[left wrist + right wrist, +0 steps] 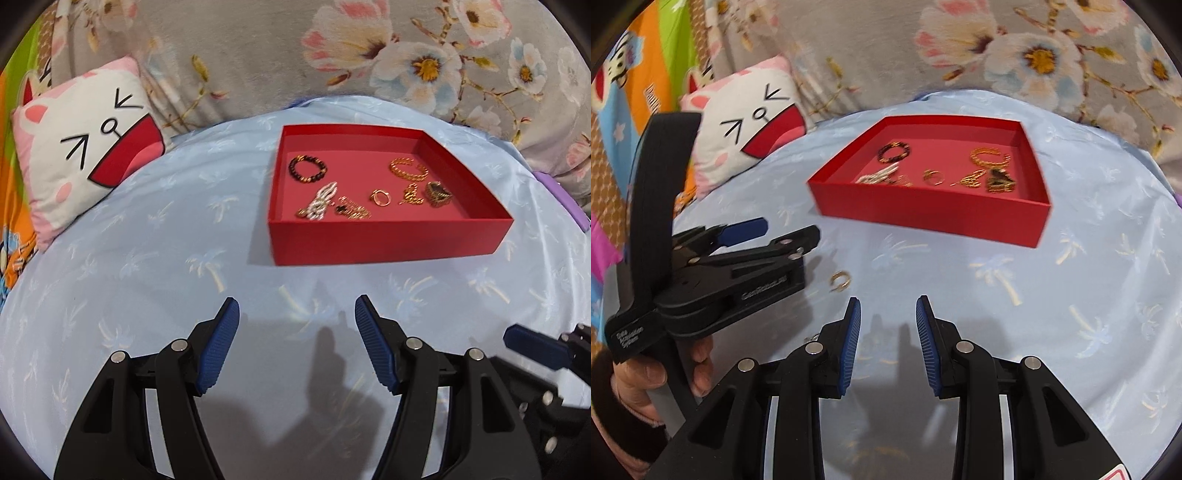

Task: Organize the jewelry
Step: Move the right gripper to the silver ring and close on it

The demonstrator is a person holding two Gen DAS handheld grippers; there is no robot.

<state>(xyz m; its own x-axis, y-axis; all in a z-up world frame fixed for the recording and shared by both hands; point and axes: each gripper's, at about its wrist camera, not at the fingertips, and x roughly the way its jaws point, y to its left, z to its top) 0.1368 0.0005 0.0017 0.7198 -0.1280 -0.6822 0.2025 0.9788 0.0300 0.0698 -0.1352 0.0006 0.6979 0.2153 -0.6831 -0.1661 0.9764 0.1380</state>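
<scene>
A bed is seen, spread with a pale blue cover point(147, 236) printed with palm trees, and backed by a grey floral blanket point(258, 55) and a cat-face cushion point(85, 147) at the left. On the cover a shallow red box point(388, 240) is set open, apparently as the collecting place for the jewelry. Inside it a dark beaded bracelet point(307, 169), a gold chain bracelet point(408, 169), a rhinestone brooch point(320, 203), a gold ring point(381, 197) and a few smaller gold pieces are laid loose, not sorted. One small gold ring point(840, 281) is left outside, on the cover in front of the box, just beside the left hand-held gripper point(783, 236) as seen from the right wrist; it is judged to be the next piece to be gathered. The left hand-held gripper point(297, 314) is held with its jaws spread wide and nothing between them, angled down toward the cover. The right hand-held gripper point(888, 314) is held likewise, its jaws parted more narrowly and also empty. A hand point(646, 380) in a dark sleeve is seen gripping the left tool's handle.
</scene>
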